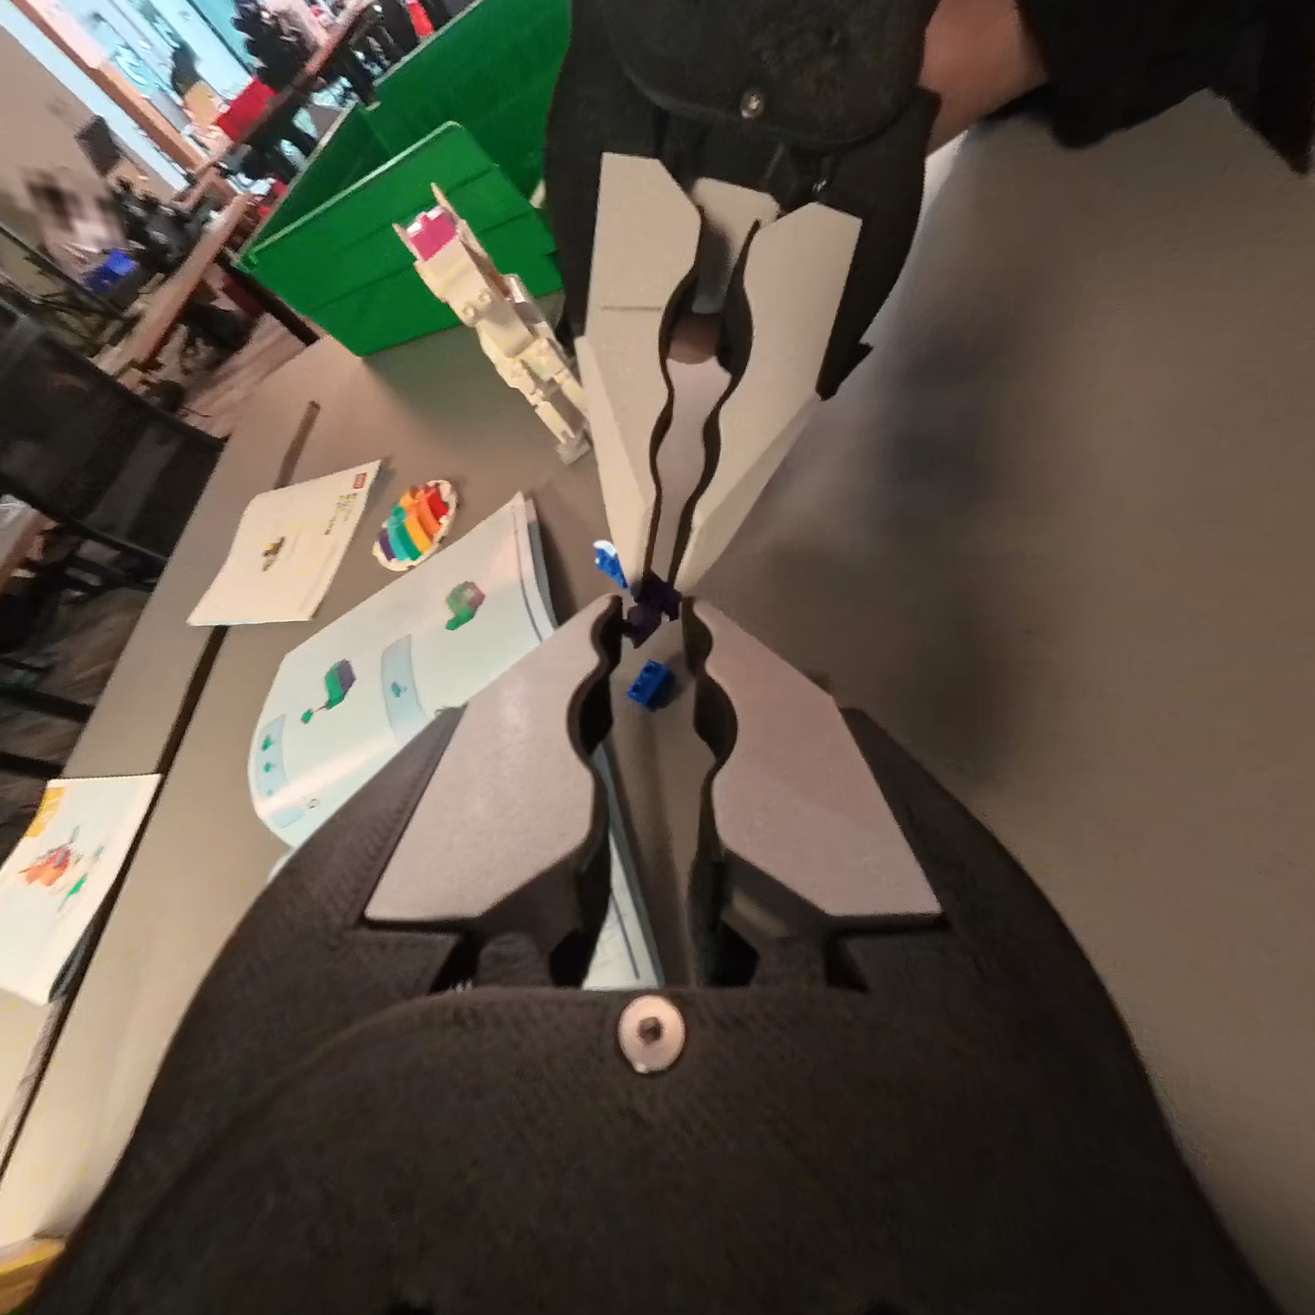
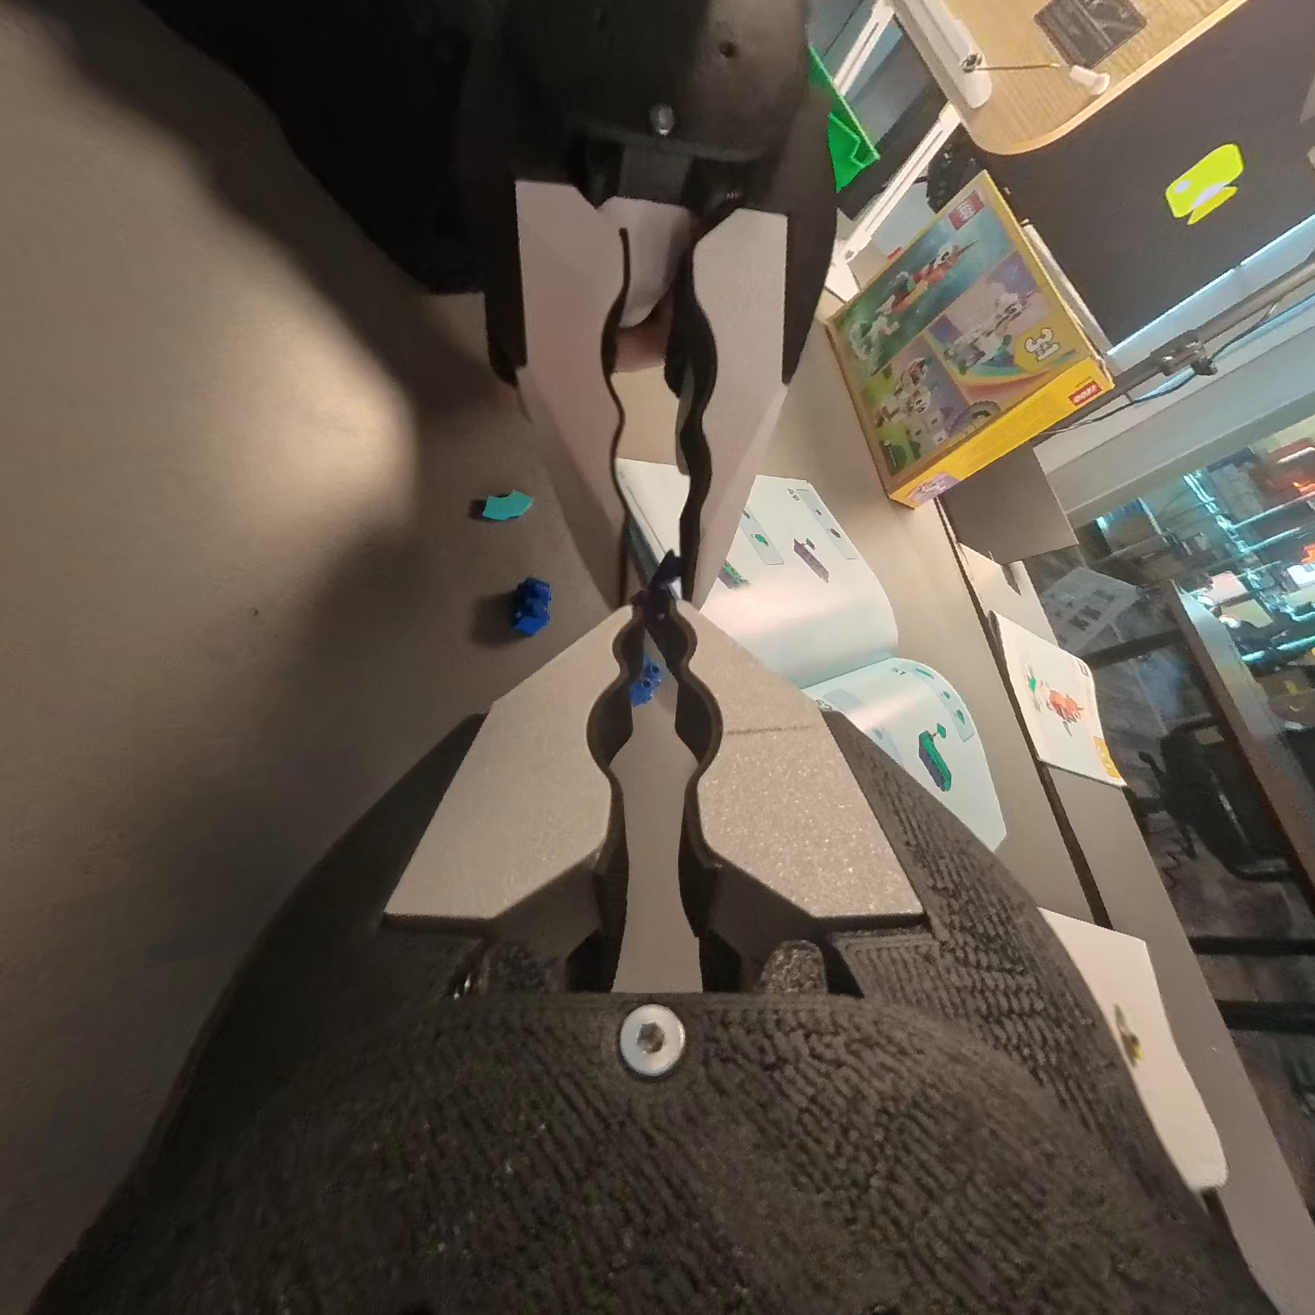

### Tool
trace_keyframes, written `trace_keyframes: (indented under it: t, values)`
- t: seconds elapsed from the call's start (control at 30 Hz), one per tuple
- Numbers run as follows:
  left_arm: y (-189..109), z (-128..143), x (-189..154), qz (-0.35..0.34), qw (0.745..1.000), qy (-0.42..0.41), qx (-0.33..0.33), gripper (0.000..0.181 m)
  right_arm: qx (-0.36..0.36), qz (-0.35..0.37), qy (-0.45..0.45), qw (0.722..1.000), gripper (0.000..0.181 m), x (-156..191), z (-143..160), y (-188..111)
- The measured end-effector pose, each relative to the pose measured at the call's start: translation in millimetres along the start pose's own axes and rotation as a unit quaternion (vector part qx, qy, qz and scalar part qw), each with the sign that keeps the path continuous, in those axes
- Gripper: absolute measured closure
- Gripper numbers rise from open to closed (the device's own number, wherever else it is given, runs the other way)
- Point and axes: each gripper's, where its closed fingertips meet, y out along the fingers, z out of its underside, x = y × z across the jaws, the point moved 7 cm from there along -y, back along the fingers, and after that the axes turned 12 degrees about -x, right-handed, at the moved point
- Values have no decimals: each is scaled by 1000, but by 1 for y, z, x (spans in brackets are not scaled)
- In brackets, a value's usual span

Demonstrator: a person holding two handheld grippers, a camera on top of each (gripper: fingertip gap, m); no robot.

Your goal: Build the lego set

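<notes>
My two grippers meet tip to tip above the grey table point(image 1: 996, 569). My left gripper point(image 1: 652, 613) comes in from below, its jaws closed on a small dark purple lego piece point(image 1: 649, 605). My right gripper point(image 1: 665, 569) comes from above, jaws nearly together on the same purple cluster. In the right wrist view my right gripper point(image 2: 656, 620) pinches the purple piece point(image 2: 658, 601), and the left gripper point(image 2: 679, 573) reaches down to it. Whether it is one piece or two joined I cannot tell. A blue brick point(image 1: 651, 684) lies on the table below.
An open instruction booklet point(image 1: 398, 683) lies left of the grippers, with a second booklet point(image 1: 284, 548) and a rainbow build on a white plate point(image 1: 416, 525). A white lego figure point(image 1: 498, 320) and green bins point(image 1: 413, 249) stand behind. A teal curved piece point(image 2: 502, 505), another blue brick point(image 2: 530, 605) and the set's box point(image 2: 968, 341) show in the right wrist view. Only a small space, under 4 cm, lies between the two pairs of fingers. The blue brick point(image 1: 651, 684) is about equally far from each gripper, around 5 cm.
</notes>
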Motion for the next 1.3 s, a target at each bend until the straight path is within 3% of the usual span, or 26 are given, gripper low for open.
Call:
trace_keyframes:
  t: [0.47,0.73,0.83,0.97,1.03,1.13,1.23,1.3]
  values:
    - [-1,-6,3,-70,995,68,18,171,-18,57,42,997,180,-10,-1,0]
    - [-3,-1,1,-42,997,62,13,171,-13,33,-40,999,175,-4,-1,-3]
    - [-5,4,-6,-10,996,86,14,171,-6,8,-57,998,147,-3,0,-10]
    - [-5,-1,-14,21,997,73,-14,171,25,-10,-106,994,151,4,5,-9]
    - [-6,-1,-14,9,999,49,-15,170,28,-1,-127,992,172,7,4,-7]
    - [-14,0,-10,-38,997,-53,-27,165,28,33,-163,986,173,7,1,-3]
    - [-22,0,-12,-42,984,-170,-39,155,22,69,-214,974,173,8,-6,1]
    - [-26,-2,-11,-45,975,-212,-56,164,21,88,-245,965,174,9,-10,4]
